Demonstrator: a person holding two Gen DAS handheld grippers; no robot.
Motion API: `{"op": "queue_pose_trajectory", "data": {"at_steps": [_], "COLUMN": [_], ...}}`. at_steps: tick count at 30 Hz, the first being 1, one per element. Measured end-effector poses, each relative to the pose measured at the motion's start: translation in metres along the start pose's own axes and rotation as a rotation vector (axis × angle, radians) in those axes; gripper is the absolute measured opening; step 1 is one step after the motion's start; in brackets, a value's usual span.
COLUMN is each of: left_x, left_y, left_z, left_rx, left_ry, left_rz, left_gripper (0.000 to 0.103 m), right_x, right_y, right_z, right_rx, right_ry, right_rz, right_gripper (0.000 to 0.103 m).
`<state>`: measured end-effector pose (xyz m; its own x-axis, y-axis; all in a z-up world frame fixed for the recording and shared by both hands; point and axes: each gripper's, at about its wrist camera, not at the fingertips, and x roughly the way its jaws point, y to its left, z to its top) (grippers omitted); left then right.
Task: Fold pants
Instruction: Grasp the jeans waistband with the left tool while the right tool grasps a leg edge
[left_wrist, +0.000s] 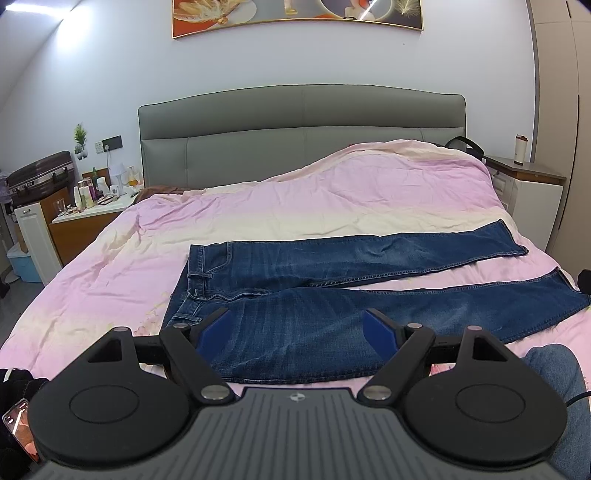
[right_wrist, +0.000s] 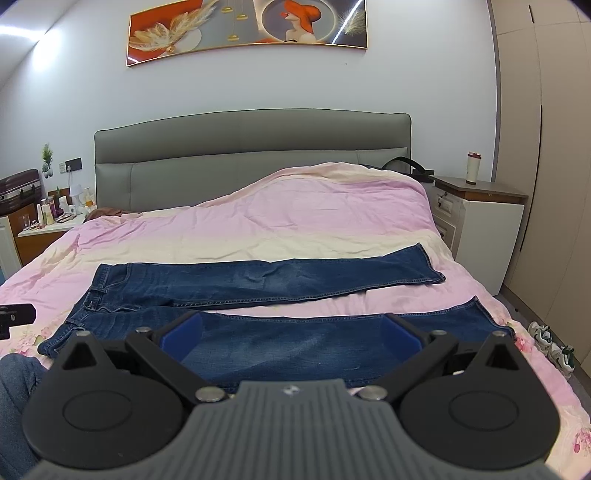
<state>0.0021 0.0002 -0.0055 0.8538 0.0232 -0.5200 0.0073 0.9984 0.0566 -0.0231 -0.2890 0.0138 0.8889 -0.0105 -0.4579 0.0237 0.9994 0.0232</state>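
Jeans lie flat on the pink bed cover, waistband left, legs parted in a V to the right, likely spread ready for a first fold. Left tool hovers wide and empty over the thigh; right tool likewise over the near leg. No containers involved.

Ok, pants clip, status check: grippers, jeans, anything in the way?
Left gripper open, empty, over the near leg. Right gripper open, empty. Jeans flat on the bed, legs spread, no fold yet. Nothing lying on them.
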Motion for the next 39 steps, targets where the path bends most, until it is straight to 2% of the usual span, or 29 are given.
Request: {"op": "queue_pose_trajectory", "data": {"at_steps": [5, 8, 15, 21, 24, 26, 27, 30, 31, 32, 33, 35, 39], "left_x": [0.005, 0.013, 0.033, 0.062, 0.088, 0.106, 0.115, 0.143, 0.155, 0.168, 0.183, 0.211, 0.266], "left_y": [0.000, 0.002, 0.010, 0.034, 0.050, 0.060, 0.064, 0.077, 0.083, 0.089, 0.097, 0.112, 0.147], "left_z": [0.000, 0.002, 0.009, 0.022, 0.024, 0.024, 0.022, 0.018, 0.016, 0.014, 0.013, 0.009, 0.004], "left_rx": [0.011, 0.047, 0.176, 0.231, 0.277, 0.316, 0.353, 0.470, 0.493, 0.507, 0.509, 0.496, 0.392], "left_ry": [0.016, 0.046, 0.053, 0.080, 0.134, 0.166, 0.180, 0.210, 0.238, 0.271, 0.304, 0.350, 0.446], "left_rz": [-0.012, -0.053, -0.086, -0.126, -0.155, -0.173, -0.182, -0.184, -0.184, -0.183, -0.171, -0.142, -0.125], "left_gripper": [0.094, 0.094, 0.094, 0.093, 0.089, 0.086, 0.085, 0.085, 0.084, 0.084, 0.081, 0.081, 0.077], "right_x": [0.001, 0.003, 0.018, 0.057, 0.078, 0.096, 0.107, 0.141, 0.153, 0.164, 0.175, 0.200, 0.243], "right_y": [-0.002, -0.005, -0.029, -0.060, -0.079, -0.091, -0.097, -0.112, -0.117, -0.122, -0.127, -0.138, -0.163], "right_z": [-0.001, -0.001, 0.002, 0.005, 0.006, 0.006, 0.006, 0.003, 0.001, -0.001, -0.003, -0.009, -0.021], "right_rx": [-0.001, 0.003, -0.001, -0.048, -0.073, -0.102, -0.124, -0.205, -0.232, -0.255, -0.269, -0.290, -0.292], "right_ry": [0.001, 0.002, -0.047, 0.020, 0.045, 0.084, 0.104, 0.167, 0.193, 0.221, 0.244, 0.296, 0.363], "right_rz": [0.000, -0.003, 0.087, 0.118, 0.142, 0.116, 0.104, 0.077, 0.068, 0.060, 0.054, 0.025, 0.007], "right_gripper": [0.098, 0.098, 0.098, 0.098, 0.098, 0.091, 0.085, 0.075, 0.067, 0.064, 0.060, 0.059, 0.059]}}
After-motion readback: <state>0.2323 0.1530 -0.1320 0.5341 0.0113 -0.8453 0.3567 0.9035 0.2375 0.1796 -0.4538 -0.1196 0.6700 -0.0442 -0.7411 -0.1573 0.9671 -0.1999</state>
